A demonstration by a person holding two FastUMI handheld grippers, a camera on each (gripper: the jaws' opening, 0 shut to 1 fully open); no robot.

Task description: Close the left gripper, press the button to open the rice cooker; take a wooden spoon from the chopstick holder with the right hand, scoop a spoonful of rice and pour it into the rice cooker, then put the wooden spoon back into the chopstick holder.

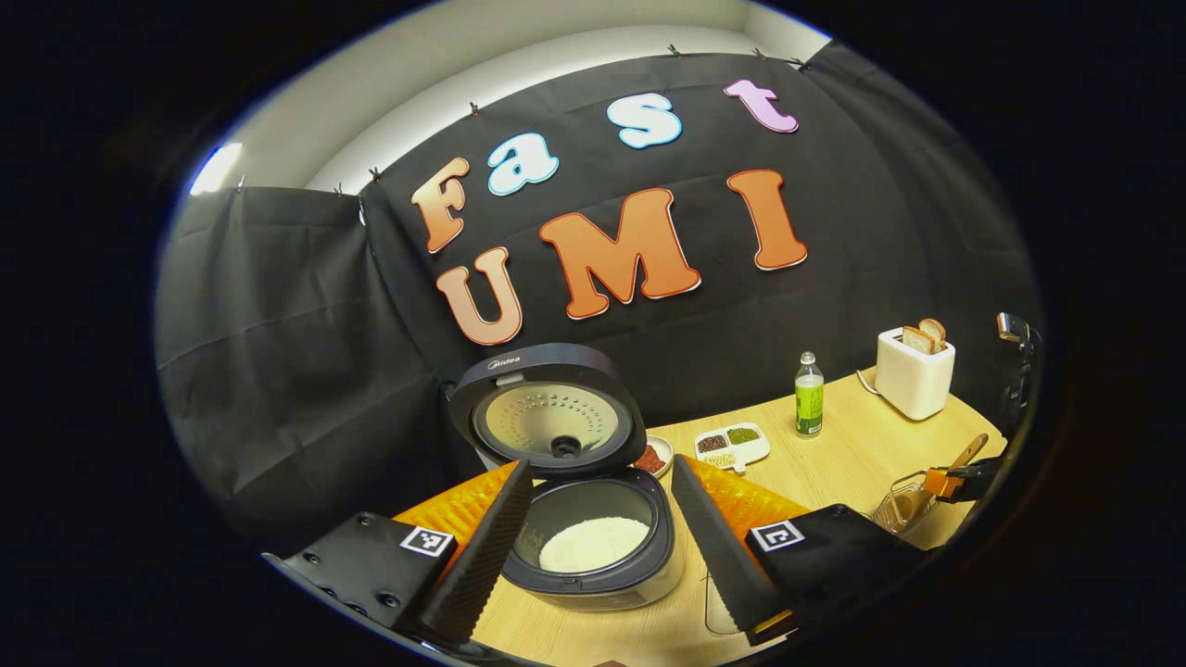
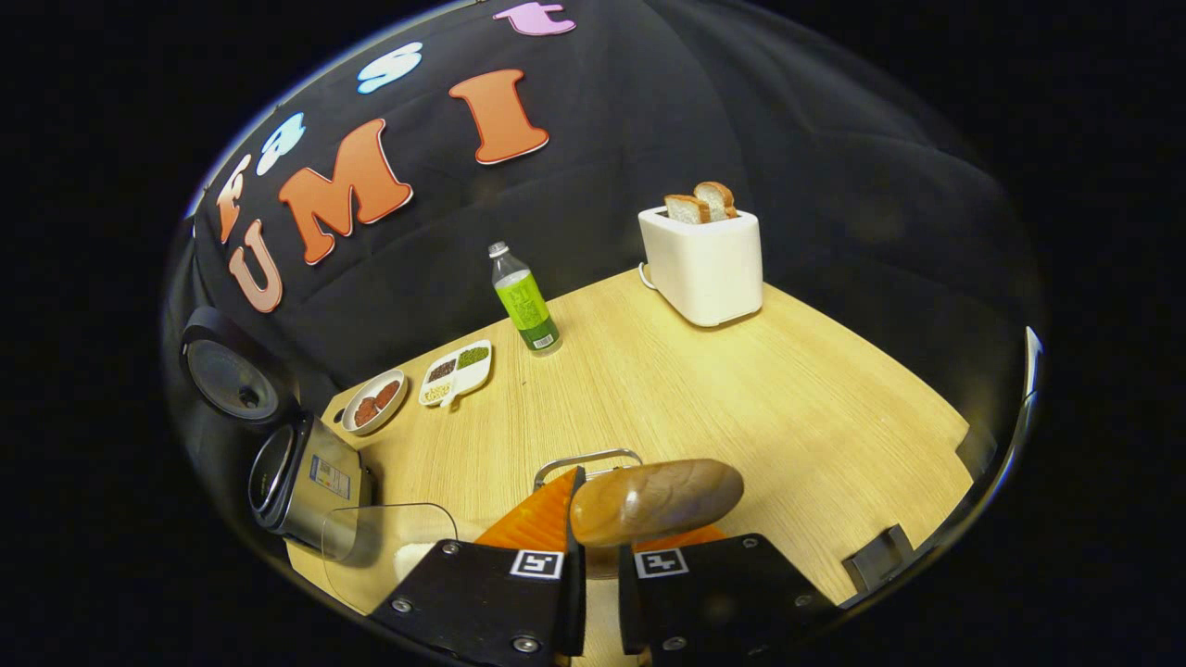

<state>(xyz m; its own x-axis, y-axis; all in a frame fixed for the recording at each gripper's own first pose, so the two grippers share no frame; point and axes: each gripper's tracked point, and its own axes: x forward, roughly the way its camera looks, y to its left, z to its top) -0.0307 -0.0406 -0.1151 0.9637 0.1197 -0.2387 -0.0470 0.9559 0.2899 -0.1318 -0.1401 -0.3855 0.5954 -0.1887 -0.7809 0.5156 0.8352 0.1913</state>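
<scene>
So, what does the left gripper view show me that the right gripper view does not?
Left gripper view: white rice inside the open rice cooker, seen between the left gripper's spread fingers.
Right gripper view: the right gripper shut on the wooden spoon, close up, and a clear cup.
Both: the bottle, toaster, divided dish and table.

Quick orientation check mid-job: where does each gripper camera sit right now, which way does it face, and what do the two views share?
Left gripper view: rides the left gripper, facing the open rice cooker with rice inside; its own fingers stand apart.
Right gripper view: rides the right gripper, looking across the table toward the toaster; its fingers grip the wooden spoon.
Shared: rice cooker, toaster, green bottle, divided dish, table.
</scene>
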